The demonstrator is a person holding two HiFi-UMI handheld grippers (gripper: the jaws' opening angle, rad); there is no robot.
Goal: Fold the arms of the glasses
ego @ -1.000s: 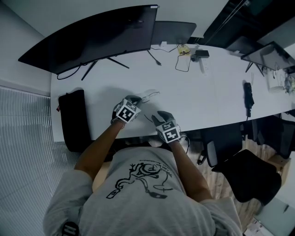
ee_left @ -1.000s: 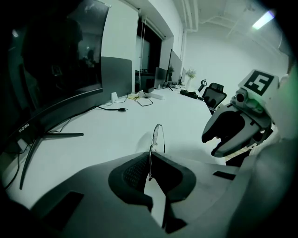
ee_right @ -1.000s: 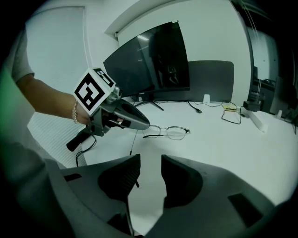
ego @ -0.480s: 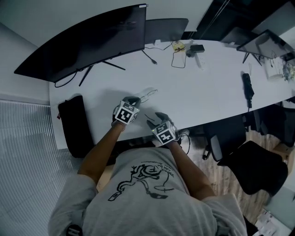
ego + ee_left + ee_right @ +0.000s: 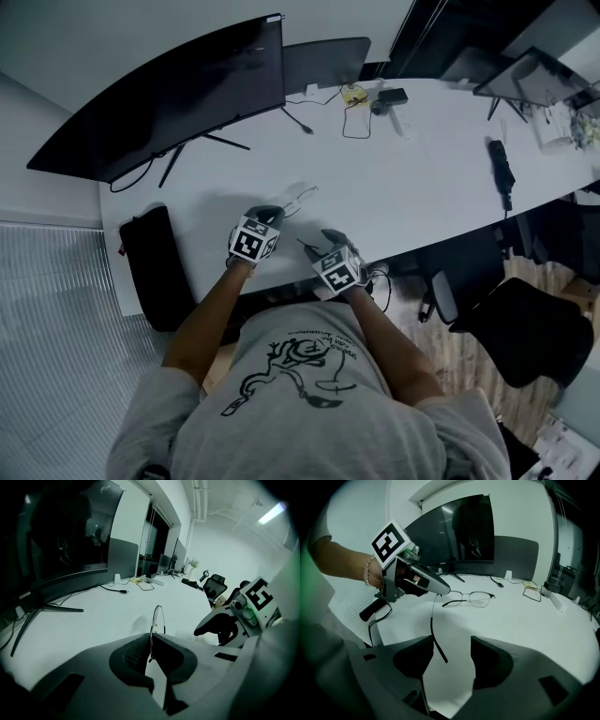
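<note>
On desk (image 5: 422, 187): left gripper (image 5: 151, 643) clamps glasses (image 5: 480, 598), apparently near hinge.

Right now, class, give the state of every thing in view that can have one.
Glasses: one arm unfolded.
Left hand-held gripper: shut on the glasses' frame.
Right hand-held gripper: jaws opening, unfolded arm's tip between them, not clamped.
Monitor: screen dark.

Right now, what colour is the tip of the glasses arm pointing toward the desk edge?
Black. The arm tip shows best in the right gripper view.
</note>
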